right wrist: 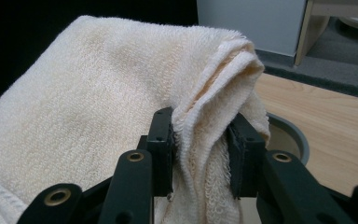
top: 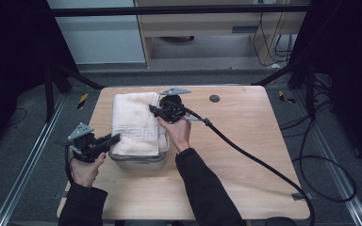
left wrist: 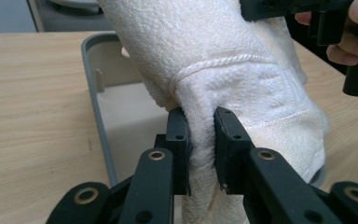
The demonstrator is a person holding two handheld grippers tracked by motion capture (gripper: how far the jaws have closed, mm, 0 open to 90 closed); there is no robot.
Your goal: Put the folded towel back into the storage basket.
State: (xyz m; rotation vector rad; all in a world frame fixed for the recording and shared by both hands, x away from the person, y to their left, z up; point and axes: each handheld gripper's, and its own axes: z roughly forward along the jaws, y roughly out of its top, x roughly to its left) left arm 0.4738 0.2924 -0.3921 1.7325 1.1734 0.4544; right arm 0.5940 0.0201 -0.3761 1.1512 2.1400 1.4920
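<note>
Black jaws rise from the bottom of my left gripper view, and they are clamped on a bunched fold of the towel (left wrist: 242, 84) at the centre of the frame. My right gripper view has the same arrangement: its two jaws pinch a layered edge of the towel just right of centre.

From the high view I see the left gripper (top: 94, 143) at the lower left of the frame, at the towel's near left corner, and the right gripper (top: 169, 109) at centre, on the towel's right edge. The towel, cream with a woven key pattern, sits left of centre, draped over a grey tub (top: 139, 162) whose rim peeks out under its lower end. Its long axis runs from the bottom of the frame toward the top, slightly tilted.

Underneath is a light wood surface (top: 245, 155) with rounded corners and a small dark disc (top: 214, 98) near its top edge. Grey carpet surrounds it, metal rails run down both sides, and black cables trail at the right. A pale wooden cabinet (top: 207, 28) stands at the top of the frame, beside a white panel.
</note>
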